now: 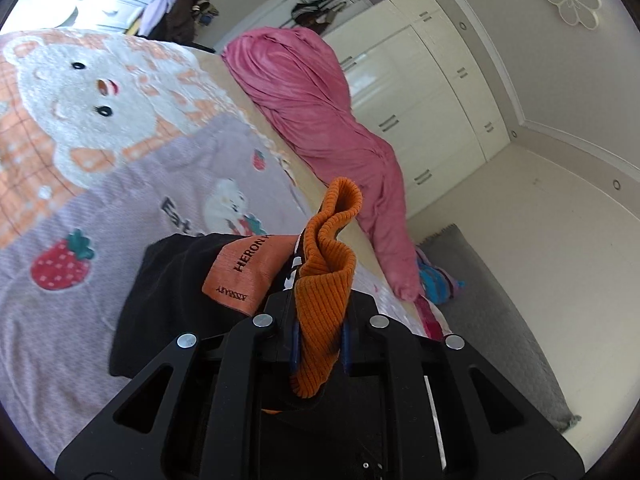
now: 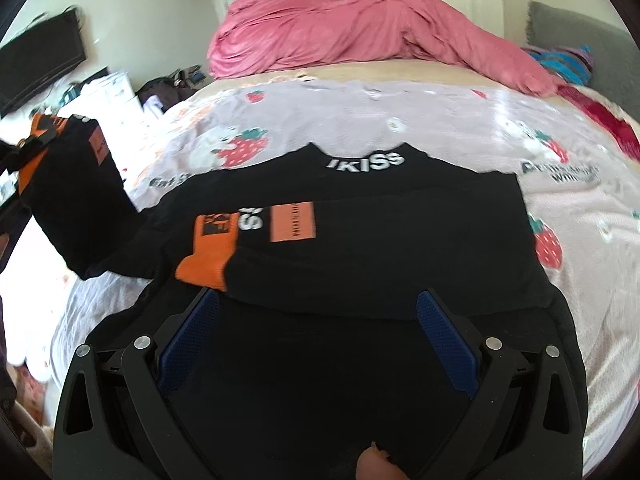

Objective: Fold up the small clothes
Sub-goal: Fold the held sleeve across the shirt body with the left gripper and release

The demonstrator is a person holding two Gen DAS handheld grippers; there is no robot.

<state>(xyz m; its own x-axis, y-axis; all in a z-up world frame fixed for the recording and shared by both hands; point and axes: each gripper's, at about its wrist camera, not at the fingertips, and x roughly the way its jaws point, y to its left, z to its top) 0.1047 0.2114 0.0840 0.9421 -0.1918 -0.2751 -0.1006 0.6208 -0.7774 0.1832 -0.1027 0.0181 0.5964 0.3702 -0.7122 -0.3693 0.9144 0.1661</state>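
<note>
A small black sweater (image 2: 360,216) with orange cuffs and white lettering lies flat on the bed. One sleeve is folded across its chest, its orange cuff (image 2: 204,268) near my right gripper. My right gripper (image 2: 318,312) is open and empty, low over the sweater's near part. My left gripper (image 1: 320,332) is shut on the other sleeve's orange ribbed cuff (image 1: 326,276) and holds it lifted; the black sleeve (image 1: 168,280) hangs from it. In the right wrist view this lifted sleeve (image 2: 76,192) and the left gripper (image 2: 24,148) show at the far left.
The bed is covered by a lilac blanket (image 2: 400,120) with bears and strawberries. A crumpled pink duvet (image 2: 360,28) lies at the far side, with a striped cloth (image 2: 568,64) and a grey headboard (image 2: 592,48) at the right. White wardrobes (image 1: 420,92) stand behind.
</note>
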